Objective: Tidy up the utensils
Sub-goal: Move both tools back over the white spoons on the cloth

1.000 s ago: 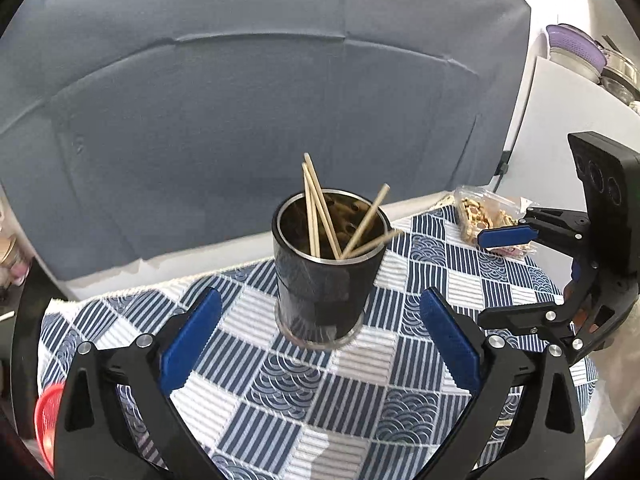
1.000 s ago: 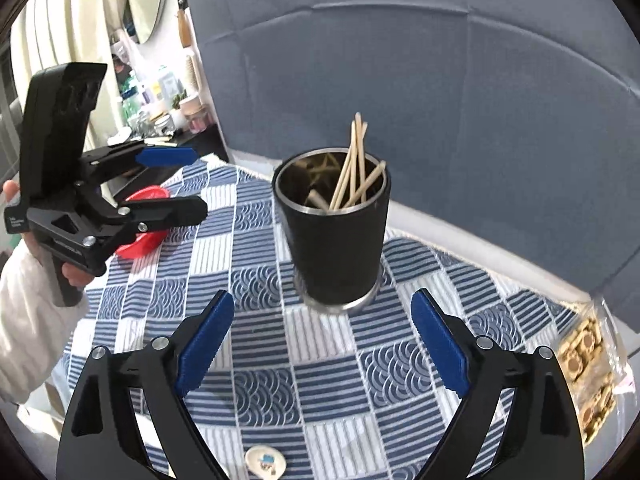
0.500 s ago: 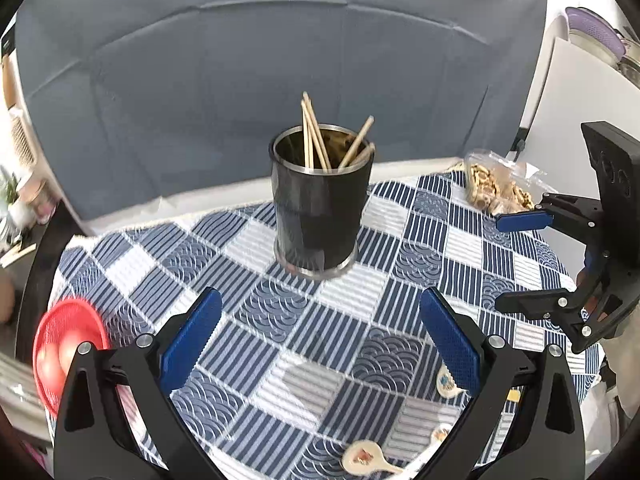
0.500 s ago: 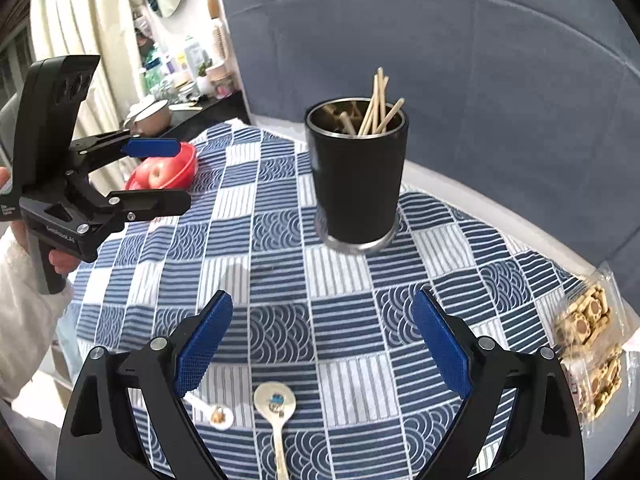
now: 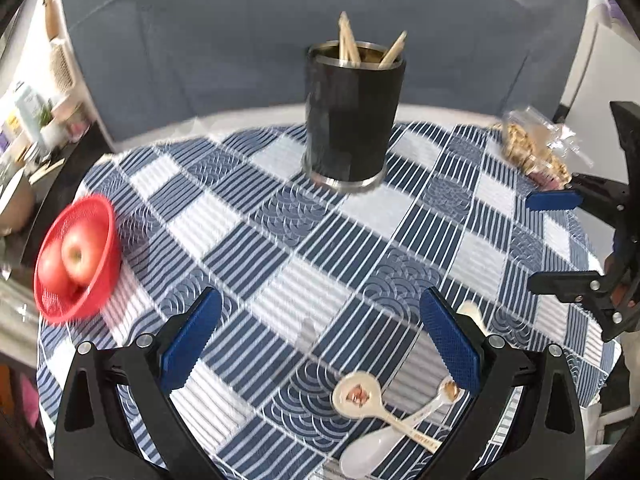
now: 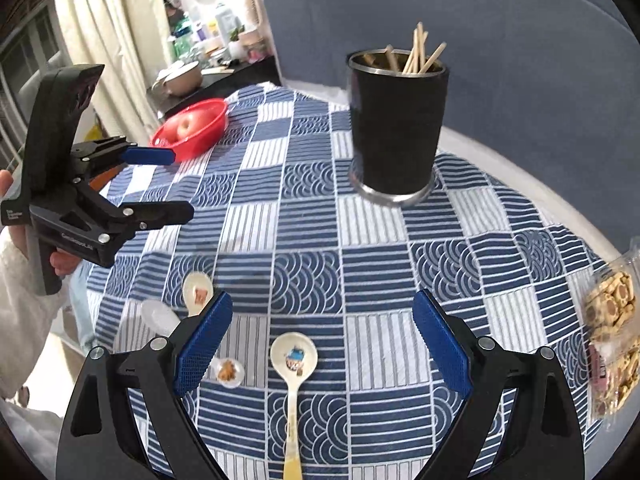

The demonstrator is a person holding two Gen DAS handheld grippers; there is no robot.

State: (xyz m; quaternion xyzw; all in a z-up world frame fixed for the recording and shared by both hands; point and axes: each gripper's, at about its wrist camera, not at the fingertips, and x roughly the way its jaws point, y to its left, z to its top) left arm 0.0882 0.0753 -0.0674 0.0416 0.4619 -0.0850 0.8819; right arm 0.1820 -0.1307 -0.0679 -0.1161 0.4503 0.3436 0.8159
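Both units are empty and staged above the bench, presumably ahead of a spoon pickup. The left hand-held gripper has its jaws apart; the right hand-held gripper likewise stands spread, with a decorated spoon lying between its fingers, bowl toward 12 o'clock. Three more white ceramic spoons lie loose at 9 o'clock from it. The black holder, upright at 12 o'clock, already contains wooden chopsticks; it is judged the destination. A red basket sits well apart.
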